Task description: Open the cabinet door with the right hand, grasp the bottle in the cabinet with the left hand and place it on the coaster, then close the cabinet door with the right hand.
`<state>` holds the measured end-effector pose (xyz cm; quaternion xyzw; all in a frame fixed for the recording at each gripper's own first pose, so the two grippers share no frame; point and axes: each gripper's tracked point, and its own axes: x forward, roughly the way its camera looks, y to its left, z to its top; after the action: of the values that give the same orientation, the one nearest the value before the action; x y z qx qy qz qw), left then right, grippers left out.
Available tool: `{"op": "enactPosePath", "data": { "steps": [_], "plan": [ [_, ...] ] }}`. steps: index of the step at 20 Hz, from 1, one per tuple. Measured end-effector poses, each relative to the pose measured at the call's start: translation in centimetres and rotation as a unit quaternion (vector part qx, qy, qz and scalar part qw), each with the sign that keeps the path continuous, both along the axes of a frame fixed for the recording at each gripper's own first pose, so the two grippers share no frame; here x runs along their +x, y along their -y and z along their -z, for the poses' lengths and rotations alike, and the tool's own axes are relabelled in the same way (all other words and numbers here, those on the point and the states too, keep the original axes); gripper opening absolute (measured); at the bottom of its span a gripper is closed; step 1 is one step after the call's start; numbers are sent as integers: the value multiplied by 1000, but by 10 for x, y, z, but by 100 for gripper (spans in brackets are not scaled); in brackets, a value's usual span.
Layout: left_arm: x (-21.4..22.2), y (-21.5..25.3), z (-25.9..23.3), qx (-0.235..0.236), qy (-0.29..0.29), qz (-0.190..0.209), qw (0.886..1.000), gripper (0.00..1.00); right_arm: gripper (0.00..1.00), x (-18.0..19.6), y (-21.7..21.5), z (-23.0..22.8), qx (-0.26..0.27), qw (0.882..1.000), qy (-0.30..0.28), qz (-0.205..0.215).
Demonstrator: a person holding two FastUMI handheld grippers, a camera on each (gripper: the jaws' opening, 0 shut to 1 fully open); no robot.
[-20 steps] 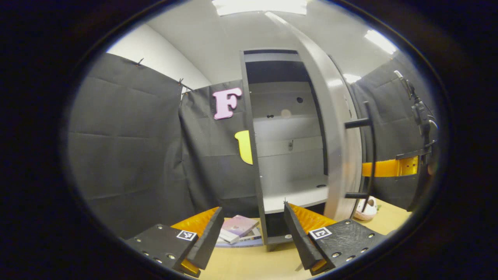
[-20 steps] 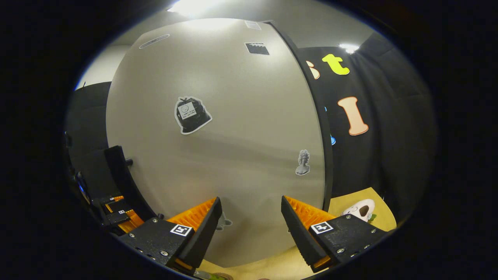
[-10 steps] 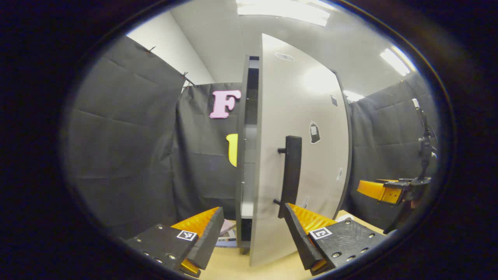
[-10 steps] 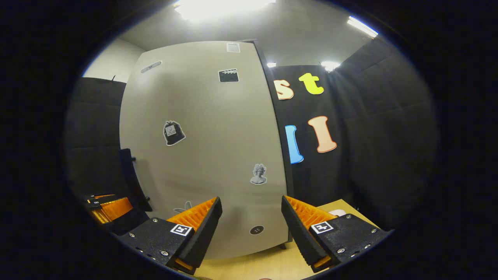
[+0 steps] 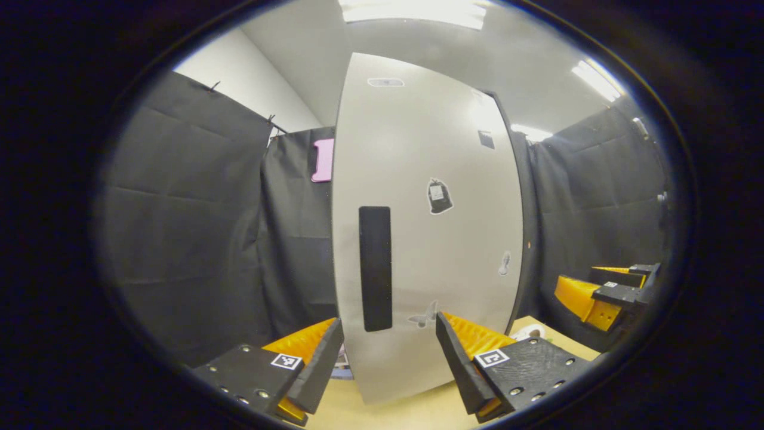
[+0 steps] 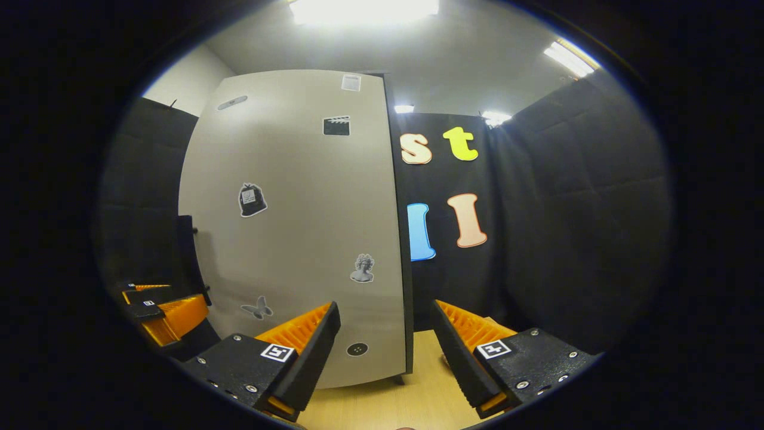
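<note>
While the cabinet door is standing shut across the front of the tall grey cabinet, we are seeing it face-on from the left gripper view, its dark vertical handle near the door's left edge and small stickers scattered over the panel. The left gripper is hovering just before the lower part of the door with its fingers spread apart and nothing between them. The right gripper is showing off to the side of the cabinet, clear of the door.

From the right gripper view we are looking at the same door at a slant, its right edge running down to the light wooden tabletop. The right gripper is holding its fingers wide apart, gripping nothing and touching nothing. The left gripper is appearing low beside the handle.

The bottle and the coaster are lying outside what we are able to make out. A small pale object is sitting on the table by the cabinet's foot, too small for us to identify.
</note>
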<state>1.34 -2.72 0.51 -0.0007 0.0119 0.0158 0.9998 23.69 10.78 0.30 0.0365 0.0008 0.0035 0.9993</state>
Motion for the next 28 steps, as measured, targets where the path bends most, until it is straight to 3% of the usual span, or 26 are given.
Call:
{"op": "enactPosePath", "data": {
  "steps": [1, 6, 7, 10, 11, 13, 15, 16, 19, 23, 24, 25, 26, 28],
  "plan": [
    [1, 3, -1, -3, 2, 3, 1000, 89, 95, 0, 0, 2, -8, 1000, -3, -4],
    [1, 6, 1, -1, 8, 1, 1000, 89, 95, 1, 1, 0, -17, 1000, -2, -16],
    [1, 7, 0, 0, 10, 2, 1000, 89, 91, 1, 2, -1, -20, 1000, 0, -17],
    [-1, 12, -7, 3, 25, 15, 1000, 89, 95, 2, 3, -1, -21, 1000, 3, -23],
    [-2, 14, -6, 4, 28, 27, 999, 81, 91, 4, 4, -1, -19, 1000, 3, -23],
    [-2, 14, -7, 5, 35, 34, 999, 96, 95, 6, 5, 0, -12, 1000, 4, -23],
    [0, 14, -7, 6, 41, 29, 999, 96, 91, 7, 7, 1, -11, 1000, 6, -25],
    [0, 14, -6, 6, 39, 24, 999, 96, 95, 8, 7, 1, -11, 1000, 7, -25],
    [1, 14, -7, 3, 27, 20, 999, 96, 91, 11, 9, -3, -3, 1000, 14, -25],
    [1, 13, -7, 9, 21, 15, 1000, 96, 95, 14, 4, -11, 4, 999, 28, -28],
    [1, 13, -8, 8, 22, 16, 1000, 96, 91, 14, 2, -11, 0, 999, 28, -30],
    [1, 13, -6, 7, 20, 17, 1000, 89, 91, 16, 0, -10, -3, 999, 27, -33],
    [1, 11, -6, 8, 19, 14, 1000, 96, 91, 15, -4, -8, -4, 999, 26, -38],
    [1, 12, -7, 11, 16, 10, 1000, 96, 95, 18, -9, -8, -5, 999, 25, -45]
  ]
}}
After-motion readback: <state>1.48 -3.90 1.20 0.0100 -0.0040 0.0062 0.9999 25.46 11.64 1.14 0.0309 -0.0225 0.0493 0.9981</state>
